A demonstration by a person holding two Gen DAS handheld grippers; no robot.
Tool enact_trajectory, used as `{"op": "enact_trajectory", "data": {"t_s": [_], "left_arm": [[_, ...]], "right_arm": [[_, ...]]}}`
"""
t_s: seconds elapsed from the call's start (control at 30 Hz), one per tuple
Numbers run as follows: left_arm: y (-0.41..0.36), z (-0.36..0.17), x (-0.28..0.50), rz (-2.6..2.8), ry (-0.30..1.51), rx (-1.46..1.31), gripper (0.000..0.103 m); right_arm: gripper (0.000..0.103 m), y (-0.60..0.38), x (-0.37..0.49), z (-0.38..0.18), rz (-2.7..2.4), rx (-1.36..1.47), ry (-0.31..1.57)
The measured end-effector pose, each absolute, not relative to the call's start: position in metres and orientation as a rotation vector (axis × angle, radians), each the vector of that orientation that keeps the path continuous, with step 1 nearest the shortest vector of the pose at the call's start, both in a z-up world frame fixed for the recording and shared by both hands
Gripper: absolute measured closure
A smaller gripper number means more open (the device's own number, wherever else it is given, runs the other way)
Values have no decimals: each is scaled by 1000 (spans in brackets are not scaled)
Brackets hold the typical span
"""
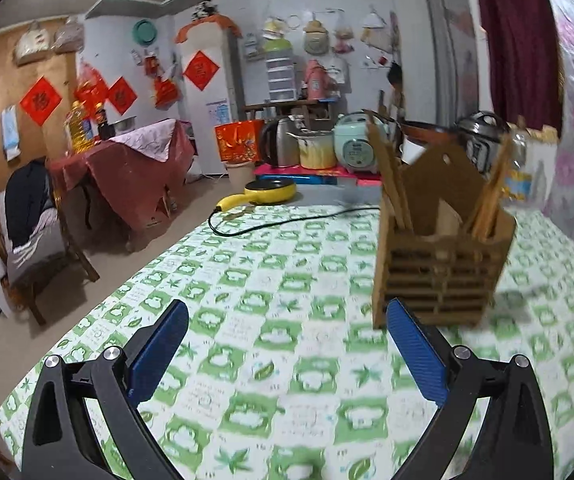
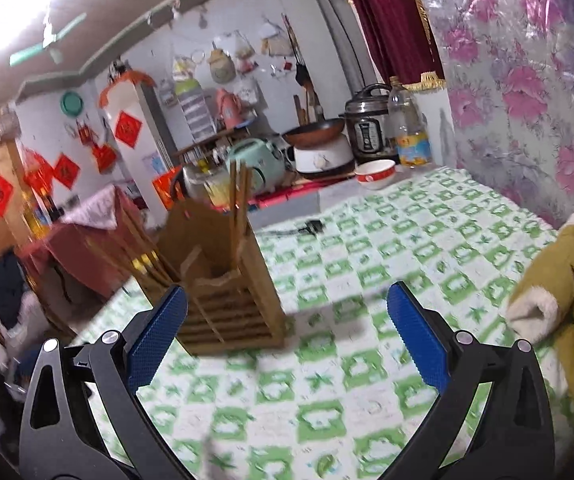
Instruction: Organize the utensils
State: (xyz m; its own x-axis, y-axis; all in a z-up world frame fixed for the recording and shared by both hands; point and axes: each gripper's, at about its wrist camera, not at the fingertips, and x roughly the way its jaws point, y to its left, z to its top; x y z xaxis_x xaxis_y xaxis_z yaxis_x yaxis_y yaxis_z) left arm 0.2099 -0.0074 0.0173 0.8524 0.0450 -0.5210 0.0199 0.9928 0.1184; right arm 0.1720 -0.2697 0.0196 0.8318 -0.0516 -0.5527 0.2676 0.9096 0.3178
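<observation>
Left wrist view: both tongs (image 1: 287,320) (image 2: 287,304) gape wide, empty; approach the holder's (image 1: 439,264) chopsticks (image 1: 393,178) slowly, upright.

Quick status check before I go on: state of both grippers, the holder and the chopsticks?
Left gripper: open, empty.
Right gripper: open, empty.
Wooden holder: upright on the tablecloth.
Chopsticks: standing tilted in the holder's compartments.
</observation>
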Motion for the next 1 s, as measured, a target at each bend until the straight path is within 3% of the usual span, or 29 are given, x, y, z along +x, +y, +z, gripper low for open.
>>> {"op": "enact_trajectory", "data": {"t_s": [0.4, 0.7, 1.0], "left_arm": [[13, 18, 161, -25, 452, 73, 6], [14, 21, 151, -46, 402, 38, 6], [-13, 0, 160, -63, 528, 179, 6]], "right_arm": [[6, -220, 97, 23, -159, 166, 317], [6, -198, 109, 14, -142, 47, 455], [6, -203, 122, -4, -160, 92, 611]]}}
